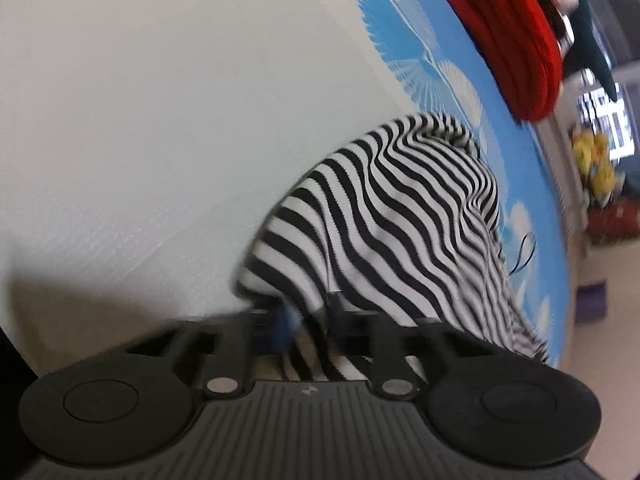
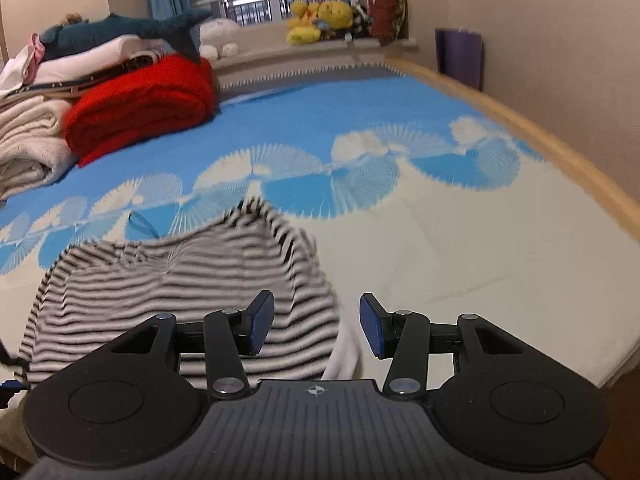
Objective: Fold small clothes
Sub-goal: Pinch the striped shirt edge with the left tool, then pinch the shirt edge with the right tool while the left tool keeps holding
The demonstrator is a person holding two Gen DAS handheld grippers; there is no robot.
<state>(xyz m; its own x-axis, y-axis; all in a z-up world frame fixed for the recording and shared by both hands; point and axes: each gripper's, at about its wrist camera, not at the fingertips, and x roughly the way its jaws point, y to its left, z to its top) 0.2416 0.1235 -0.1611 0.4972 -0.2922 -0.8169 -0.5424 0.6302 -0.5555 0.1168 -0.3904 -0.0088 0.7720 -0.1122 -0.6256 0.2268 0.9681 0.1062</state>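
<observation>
Your left tool (image 1: 308, 320) is clamped on the near edge of the striped garment (image 1: 392, 216), which lies on the bed (image 2: 440, 248) below the red blanket (image 2: 140, 108). Your right tool (image 2: 316, 328) hangs apart and empty, the garment's right edge just left of it.

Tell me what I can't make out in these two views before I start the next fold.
- Left wrist view: left tool's fingertips, blurred and buried in the striped garment, which they appear to pinch.
- Left wrist view: garment's near edge, hidden behind the tool body.
- Right wrist view: garment's left and near edges, cut off by the frame and the open right tool.
- Both views: garment type, blurred.
</observation>
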